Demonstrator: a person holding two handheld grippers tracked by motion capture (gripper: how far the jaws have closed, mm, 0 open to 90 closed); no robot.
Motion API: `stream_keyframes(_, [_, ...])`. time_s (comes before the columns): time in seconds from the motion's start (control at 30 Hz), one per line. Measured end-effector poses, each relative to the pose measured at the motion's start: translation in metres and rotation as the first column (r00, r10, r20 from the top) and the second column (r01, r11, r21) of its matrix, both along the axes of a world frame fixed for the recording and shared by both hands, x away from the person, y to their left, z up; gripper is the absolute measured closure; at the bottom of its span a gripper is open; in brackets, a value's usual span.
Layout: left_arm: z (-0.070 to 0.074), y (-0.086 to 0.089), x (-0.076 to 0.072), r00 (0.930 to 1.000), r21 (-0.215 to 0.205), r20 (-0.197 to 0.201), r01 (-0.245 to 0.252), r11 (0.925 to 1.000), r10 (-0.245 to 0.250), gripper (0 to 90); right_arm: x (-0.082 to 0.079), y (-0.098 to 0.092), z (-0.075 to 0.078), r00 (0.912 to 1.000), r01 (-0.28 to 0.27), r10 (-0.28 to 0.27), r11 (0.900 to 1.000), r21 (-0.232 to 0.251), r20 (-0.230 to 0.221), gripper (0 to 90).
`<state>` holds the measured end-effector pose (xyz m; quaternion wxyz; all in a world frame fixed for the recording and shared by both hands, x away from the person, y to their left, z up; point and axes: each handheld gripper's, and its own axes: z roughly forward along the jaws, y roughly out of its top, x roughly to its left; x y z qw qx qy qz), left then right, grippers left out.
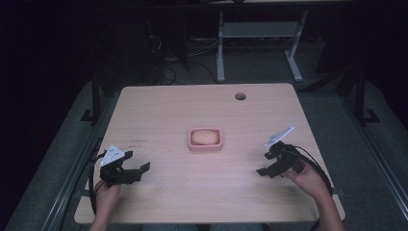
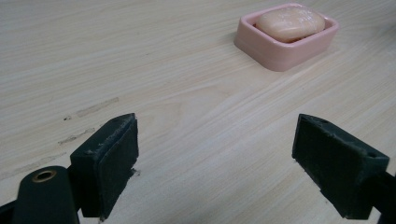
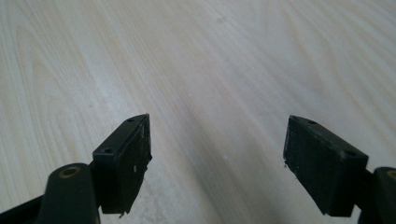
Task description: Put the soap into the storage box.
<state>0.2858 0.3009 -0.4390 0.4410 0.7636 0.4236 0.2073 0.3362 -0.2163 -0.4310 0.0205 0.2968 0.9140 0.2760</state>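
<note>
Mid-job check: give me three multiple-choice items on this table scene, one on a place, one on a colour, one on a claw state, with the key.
1. Where does the soap dish sit on the table?
A. near the middle
B. far left corner
C. at the near edge

2. What colour is the dish?
A. blue
B. pink
C. green

3. How does the left claw stand?
A. shut on the soap
B. shut, empty
C. open, empty

Key: 1 A, it lies between both claws in the high view; 2 B, its rim is pink; 3 C, bare wood shows between its jaws.

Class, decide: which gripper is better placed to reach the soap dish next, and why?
Left, probably. The left gripper is open and faces the soap dish holding the soap; the open right gripper faces bare table.
</note>
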Motion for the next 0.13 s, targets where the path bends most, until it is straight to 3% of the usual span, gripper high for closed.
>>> stream_keyframes(0.13, [0.0005, -0.0007, -0.0002, 1.0000, 0.006, 0.000, 0.006, 1.0000, -0.006, 14.3, -0.0114, -0.0022, -0.0042, 0.9996, 0.011, -0.011, 1.000, 0.011, 0.024, 22.6])
